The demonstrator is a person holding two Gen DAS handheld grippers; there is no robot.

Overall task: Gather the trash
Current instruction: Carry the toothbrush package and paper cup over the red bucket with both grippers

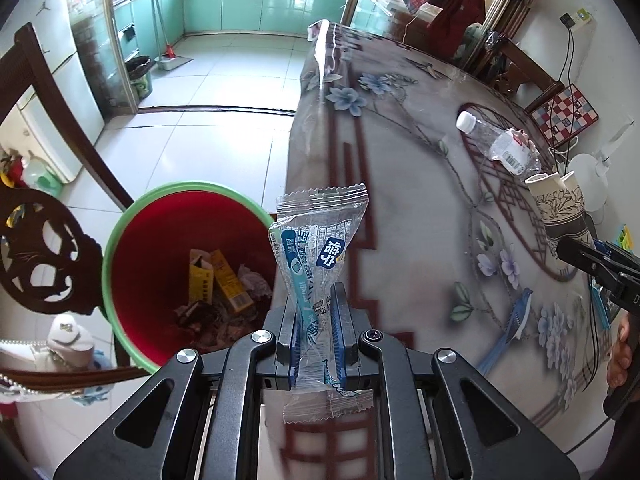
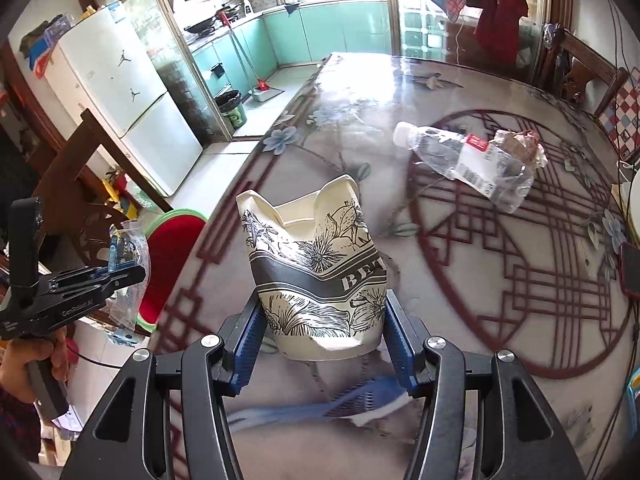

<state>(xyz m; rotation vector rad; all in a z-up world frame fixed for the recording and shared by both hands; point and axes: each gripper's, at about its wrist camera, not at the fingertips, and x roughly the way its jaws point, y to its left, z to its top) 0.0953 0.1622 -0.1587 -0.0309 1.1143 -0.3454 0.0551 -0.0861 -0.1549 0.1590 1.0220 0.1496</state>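
Left wrist view: left gripper [image 1: 316, 320] jaws nearly closed, pinching a clear plastic wrapper [image 1: 320, 248] with blue print; wrapper stands up out of the jaws and sits at the table [image 1: 400, 240] edge. Red trash bin [image 1: 160, 248] with green rim on the floor at 9 o'clock of the wrapper, yellow cartons and crumpled scraps inside. Dark wooden chair [image 1: 44, 256] at 9 o'clock of the bin.

Right wrist view: right gripper [image 2: 324, 340] jaws part open, clamped on a crushed paper cup [image 2: 316, 272] with black floral print, rim up and dented, held over the table. Left gripper shows at 9 o'clock, in a hand [image 2: 28, 360], wrapper in its jaws, bin just behind it. Empty plastic bottle [image 2: 464, 160] lies on its side on the table at 1 o'clock of the cup, well apart, with a crumpled wad [image 2: 520, 144] touching its far end. Fridge [image 2: 120, 112] at 10 o'clock, kitchen beyond.
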